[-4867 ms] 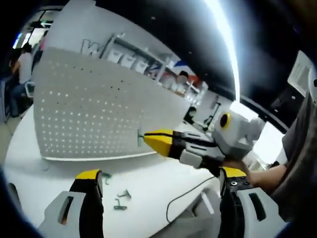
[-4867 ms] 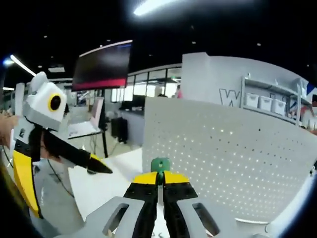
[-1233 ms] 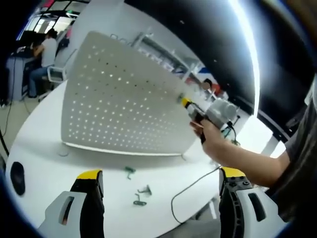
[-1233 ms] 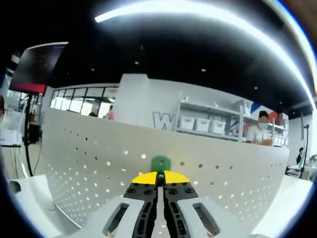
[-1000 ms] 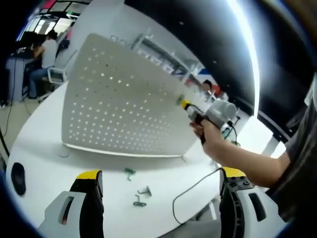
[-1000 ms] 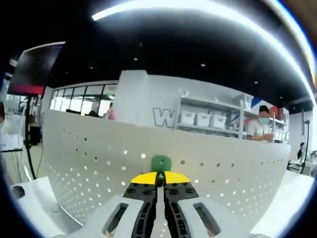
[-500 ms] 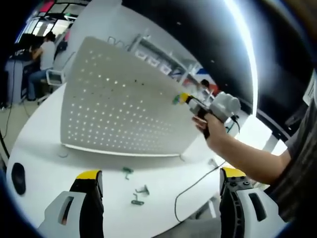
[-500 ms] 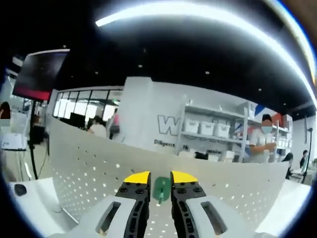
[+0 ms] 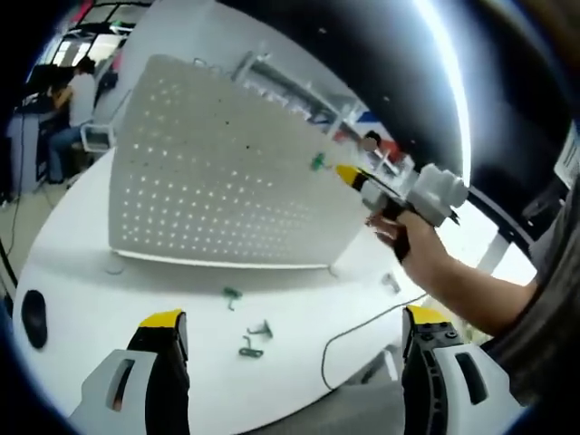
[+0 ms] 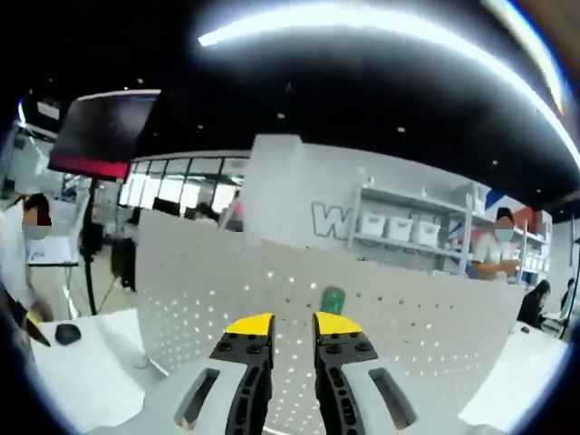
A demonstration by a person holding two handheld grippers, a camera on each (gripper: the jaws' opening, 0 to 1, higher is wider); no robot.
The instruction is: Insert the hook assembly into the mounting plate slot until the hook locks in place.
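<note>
Hook [image 10: 333, 298]: green, on the white board [image 10: 435, 335], just past the jaw tips, not between them.
Right gripper [image 10: 292, 323]: jaws a little apart, holding nothing.
Left gripper [image 9: 294, 319]: jaws wide apart, holding nothing.

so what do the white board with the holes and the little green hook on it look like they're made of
The board looks like thin sheet metal with a matte white coat: even rows of punched holes with light shining through, though plastic can't be ruled out. The green hook looks like moulded plastic, going by its solid, even colour and rounded shape.
</note>
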